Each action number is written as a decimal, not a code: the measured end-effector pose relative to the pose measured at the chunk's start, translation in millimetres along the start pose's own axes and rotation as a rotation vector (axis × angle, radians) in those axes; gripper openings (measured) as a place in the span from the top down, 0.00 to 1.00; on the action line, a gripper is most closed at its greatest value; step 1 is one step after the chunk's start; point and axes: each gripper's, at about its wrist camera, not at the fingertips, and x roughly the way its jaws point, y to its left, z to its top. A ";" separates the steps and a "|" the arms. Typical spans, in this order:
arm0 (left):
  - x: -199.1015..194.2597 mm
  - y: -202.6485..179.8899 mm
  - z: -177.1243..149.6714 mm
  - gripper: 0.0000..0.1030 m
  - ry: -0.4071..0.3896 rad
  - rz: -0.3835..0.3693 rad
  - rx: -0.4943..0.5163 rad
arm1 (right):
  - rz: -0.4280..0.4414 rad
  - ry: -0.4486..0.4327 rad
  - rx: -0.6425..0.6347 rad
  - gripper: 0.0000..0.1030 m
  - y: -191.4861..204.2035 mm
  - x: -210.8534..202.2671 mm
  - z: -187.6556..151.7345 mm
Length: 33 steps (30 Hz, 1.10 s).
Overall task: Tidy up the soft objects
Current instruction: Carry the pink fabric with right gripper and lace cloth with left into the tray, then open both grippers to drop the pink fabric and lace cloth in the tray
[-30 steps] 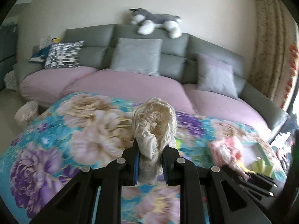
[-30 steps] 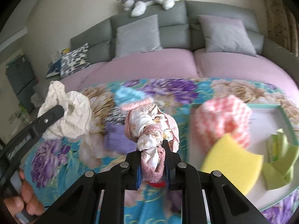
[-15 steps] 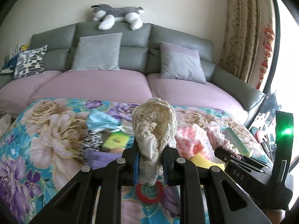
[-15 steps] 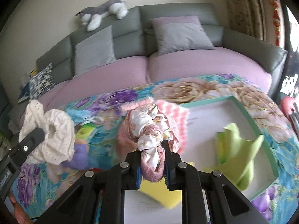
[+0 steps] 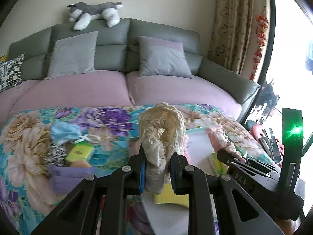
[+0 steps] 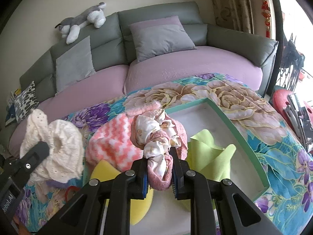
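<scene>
My left gripper (image 5: 157, 165) is shut on a cream lace scrunchie (image 5: 161, 135), held up over the near left corner of a shallow white tray with a green rim (image 6: 228, 117). My right gripper (image 6: 159, 163) is shut on a pink and white floral scrunchie (image 6: 158, 137), above the tray's middle. In the right wrist view the cream lace scrunchie (image 6: 56, 146) and the left gripper's black finger (image 6: 37, 152) show at the left. The tray holds a pink and white zigzag knit piece (image 6: 113, 143), a yellow sponge (image 6: 105, 171) and a lime green cloth (image 6: 207, 152).
A floral cloth (image 5: 29, 146) covers the table. On it to the left lie a blue fabric piece (image 5: 64, 132), a green-yellow sponge (image 5: 79, 152), a black and white patterned item (image 5: 55, 152) and a lilac cloth (image 5: 68, 176). A grey and pink sofa (image 5: 125, 90) with cushions stands behind.
Both grippers have swung to the right with their scrunchies, from over the loose pile on the floral cloth to above the green-rimmed tray. Their grips have not changed.
</scene>
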 end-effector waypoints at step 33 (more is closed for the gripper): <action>63.1 -29.8 -14.3 0.58 0.119 -0.040 0.041 | -0.066 0.082 0.027 0.75 -19.9 16.2 -4.3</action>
